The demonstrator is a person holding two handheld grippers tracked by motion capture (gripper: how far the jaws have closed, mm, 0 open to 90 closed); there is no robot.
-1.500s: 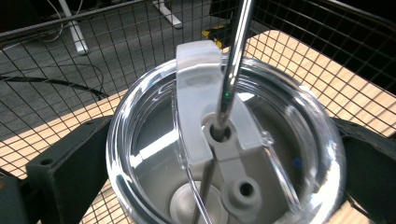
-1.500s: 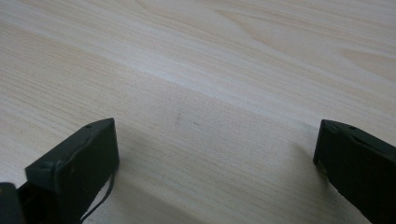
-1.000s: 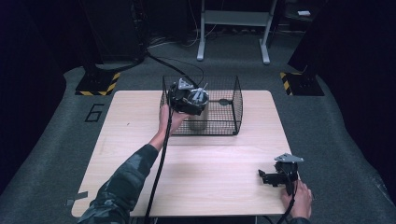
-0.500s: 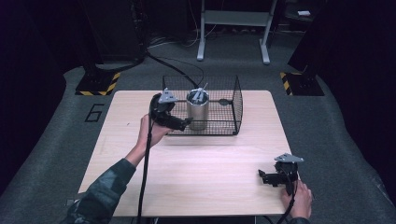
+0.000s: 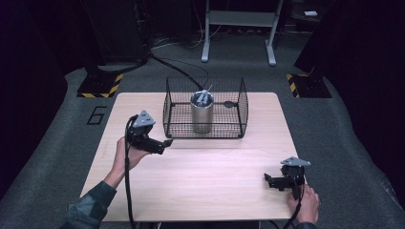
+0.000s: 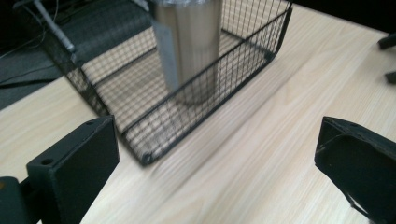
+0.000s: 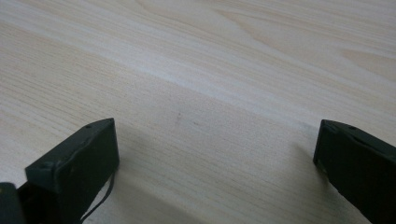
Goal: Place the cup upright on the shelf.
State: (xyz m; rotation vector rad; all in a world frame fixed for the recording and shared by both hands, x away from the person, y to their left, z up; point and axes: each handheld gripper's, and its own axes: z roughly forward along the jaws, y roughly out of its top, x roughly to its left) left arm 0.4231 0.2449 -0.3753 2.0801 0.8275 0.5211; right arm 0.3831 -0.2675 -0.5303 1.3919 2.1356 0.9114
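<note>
Both my tongs gape, empty.
Left gripper (image 5: 165,143) sits at eight o'clock from the black wire basket (image 5: 239,102) holding a steel cylindrical cup (image 5: 202,114); right gripper (image 5: 268,181) at five.

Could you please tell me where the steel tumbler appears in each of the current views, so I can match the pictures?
High view: the steel tumbler stands upright inside the wire basket, toward its left half, at the table's far edge.
Left gripper view: the tumbler rises at top centre, behind the basket's mesh, its top cut off by the frame.
Right gripper view: not in it; bare tabletop between open tongs.
Shared landmark: the pale wooden tabletop.
</note>
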